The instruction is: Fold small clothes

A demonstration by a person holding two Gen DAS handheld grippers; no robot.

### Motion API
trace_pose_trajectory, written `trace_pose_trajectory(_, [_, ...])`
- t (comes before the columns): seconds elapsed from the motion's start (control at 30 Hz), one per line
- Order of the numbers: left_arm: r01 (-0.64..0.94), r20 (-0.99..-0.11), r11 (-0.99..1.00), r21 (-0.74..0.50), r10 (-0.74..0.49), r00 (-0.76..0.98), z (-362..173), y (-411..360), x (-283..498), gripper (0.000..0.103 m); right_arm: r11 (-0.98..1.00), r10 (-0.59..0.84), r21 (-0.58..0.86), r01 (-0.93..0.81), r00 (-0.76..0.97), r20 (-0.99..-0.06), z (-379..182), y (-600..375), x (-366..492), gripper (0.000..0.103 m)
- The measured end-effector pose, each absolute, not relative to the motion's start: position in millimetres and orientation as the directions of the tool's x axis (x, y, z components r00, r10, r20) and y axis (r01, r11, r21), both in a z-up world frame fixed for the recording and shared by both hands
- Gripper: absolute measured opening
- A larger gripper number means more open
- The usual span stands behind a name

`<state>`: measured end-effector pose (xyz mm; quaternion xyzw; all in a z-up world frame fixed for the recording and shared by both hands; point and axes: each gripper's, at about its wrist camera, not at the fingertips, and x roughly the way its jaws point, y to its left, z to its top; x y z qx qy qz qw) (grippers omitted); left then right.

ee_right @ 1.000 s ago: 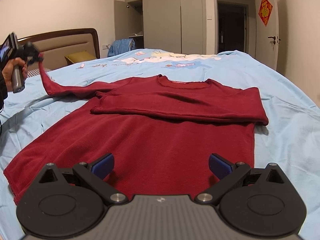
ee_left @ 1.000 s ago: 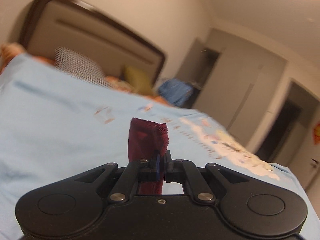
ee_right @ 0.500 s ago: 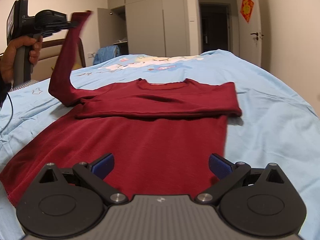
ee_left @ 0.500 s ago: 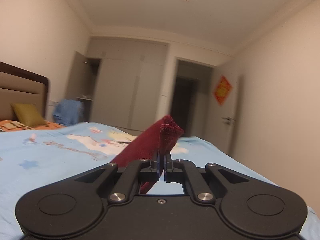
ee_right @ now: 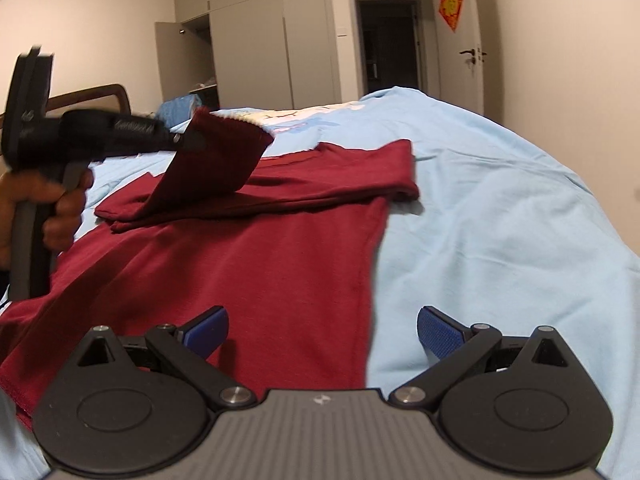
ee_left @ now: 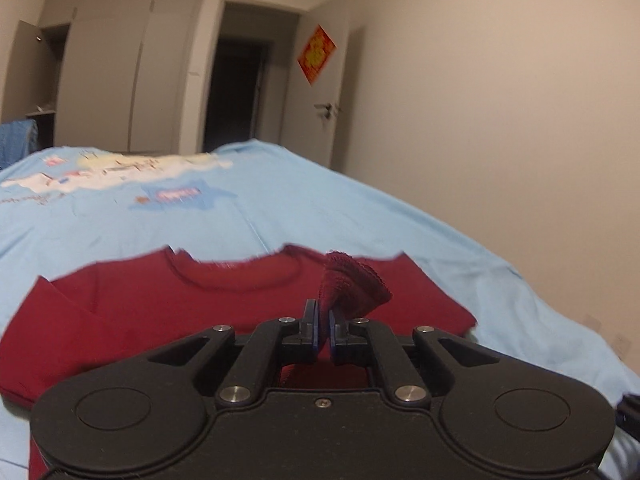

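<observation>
Two grippers logged, one garment. Left: a hand [ee_right: 48,204] holds my left gripper [ee_right: 188,142], raised over the near-left part of the sweater, jaws pinched on the cuff of the left sleeve [ee_right: 216,160]; the sleeve slopes from the grip down to the shoulder fold. Centre: dark red sweater [ee_right: 260,264], spread flat on the light blue bedsheet [ee_right: 500,220], collar far, hem near; the other sleeve already lies folded across the chest. Right: my right gripper [ee_right: 322,328], jaws wide and holding nothing, hovers low over the near hem, one pad above red cloth, the other above sheet.

Step in hand, as I judge it: laying the left sleeve across the chest. To do it well I should carry the cuff rightward, keep the sleeve taut and untwisted, lower it parallel to the folded sleeve, and release only once flat.

Writing: printed pattern on the far sheet and a red door hanging [ee_right: 452,2], both unreadable.
</observation>
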<state>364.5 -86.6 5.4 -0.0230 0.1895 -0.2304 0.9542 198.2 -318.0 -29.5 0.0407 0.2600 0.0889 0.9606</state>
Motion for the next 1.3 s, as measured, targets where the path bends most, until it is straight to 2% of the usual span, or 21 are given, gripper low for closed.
trace_pose_trajectory(0.07, [0.439,-0.368,0.883,-0.164,-0.468,0.803,0,-81,366,0.019,0.981,0.186,0.138,-0.135,0.852,-0.490,-31,-321,197,0.103])
trace_pose_trajectory(0.13, [0.445,-0.365,0.876,-0.186,-0.482,0.796,1,-75,367,0.039,0.981,0.184,0.152,-0.124,0.853,-0.488,-31,-322,197,0.103])
trace_pose_trajectory(0.27, [0.430,-0.340,0.887,-0.165,-0.461,0.820,17,-61,360,0.066,0.979,0.187,0.164,-0.121,0.857,-0.480,-31,-323,199,0.103])
trace_pose_trajectory(0.3, [0.422,-0.336,0.893,-0.153,-0.449,0.828,19,-54,354,0.071,0.978,0.188,0.167,-0.122,0.859,-0.476,-30,-322,199,0.103])
trace_pose_trajectory(0.47, [0.317,-0.363,0.945,-0.079,-0.323,0.874,17,-15,339,0.083,0.977,0.194,0.169,-0.129,0.867,-0.460,-24,-317,208,0.103])
trace_pose_trajectory(0.67, [0.052,-0.488,0.991,0.123,0.015,0.873,-6,45,336,0.084,0.974,0.218,0.153,-0.167,0.870,-0.442,-10,-299,238,0.103])
trace_pose_trajectory(0.77, [-0.023,-0.527,0.981,0.192,0.123,0.841,-21,70,344,0.085,0.969,0.245,0.130,-0.209,0.862,-0.444,-7,-281,262,0.103])
trace_pose_trajectory(0.87, [-0.014,-0.531,0.988,0.151,0.093,0.842,-24,83,349,0.087,0.969,0.247,0.087,-0.233,0.859,-0.448,-6,-260,289,0.103])
trace_pose_trajectory(1.0, [-0.046,-0.492,0.982,0.185,0.133,0.861,-21,81,365,0.087,0.966,0.255,0.089,-0.242,0.853,-0.456,-10,-242,322,0.103])
trace_pose_trajectory(1.13, [-0.079,-0.473,0.975,0.206,0.170,0.865,-21,79,389,0.084,0.974,0.223,0.072,-0.216,0.834,-0.505,-33,-235,337,0.103])
trace_pose_trajectory(1.23, [-0.110,-0.454,0.965,0.239,0.211,0.866,-20,81,404,0.074,0.972,0.231,0.083,-0.219,0.837,-0.496,-39,-238,336,0.103])
trace_pose_trajectory(1.3, [-0.140,-0.421,0.956,0.260,0.242,0.874,-17,83,409,0.062,0.972,0.233,0.085,-0.220,0.834,-0.500,-40,-239,337,0.103])
